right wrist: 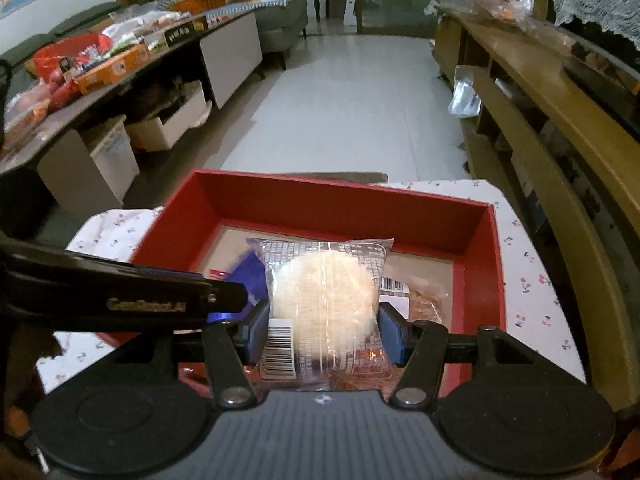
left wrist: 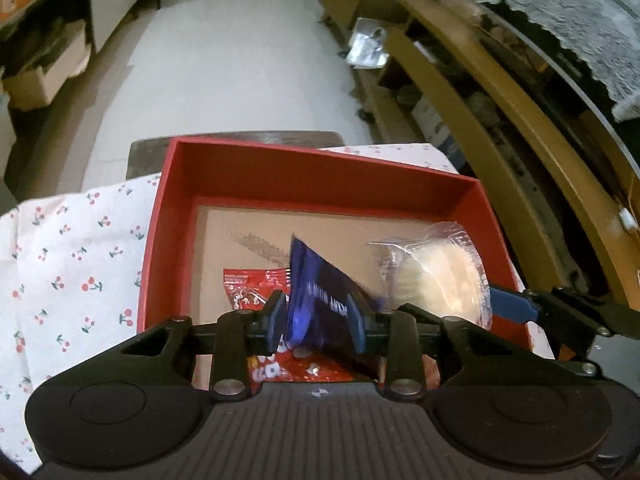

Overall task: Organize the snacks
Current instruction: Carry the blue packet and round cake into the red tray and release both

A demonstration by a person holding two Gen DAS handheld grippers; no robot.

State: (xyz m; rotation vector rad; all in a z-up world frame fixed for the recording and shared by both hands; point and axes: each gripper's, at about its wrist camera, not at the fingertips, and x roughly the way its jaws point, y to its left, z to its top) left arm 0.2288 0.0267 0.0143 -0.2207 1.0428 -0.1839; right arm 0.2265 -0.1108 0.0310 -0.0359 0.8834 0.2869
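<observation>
Snacks are gathering in a red box (left wrist: 176,216) that is sitting on a white cherry-print cloth (left wrist: 76,256), its far edge hanging over a dark surface above the pale tiled floor (right wrist: 352,92). The left gripper (left wrist: 318,322) is clamping a blue packet (left wrist: 320,292) over the box's near side, above a red packet (left wrist: 248,292) lying inside. The right gripper (right wrist: 322,330) is squeezing a clear-wrapped round cake (right wrist: 324,292) over the box, with another wrapped snack (right wrist: 424,296) lying beneath it on the box floor. A cluttered low cabinet (right wrist: 224,52) is running along the left, wooden shelving (right wrist: 532,92) along the right, leaving an open aisle between them. Much of the box's far half is lying bare.
</observation>
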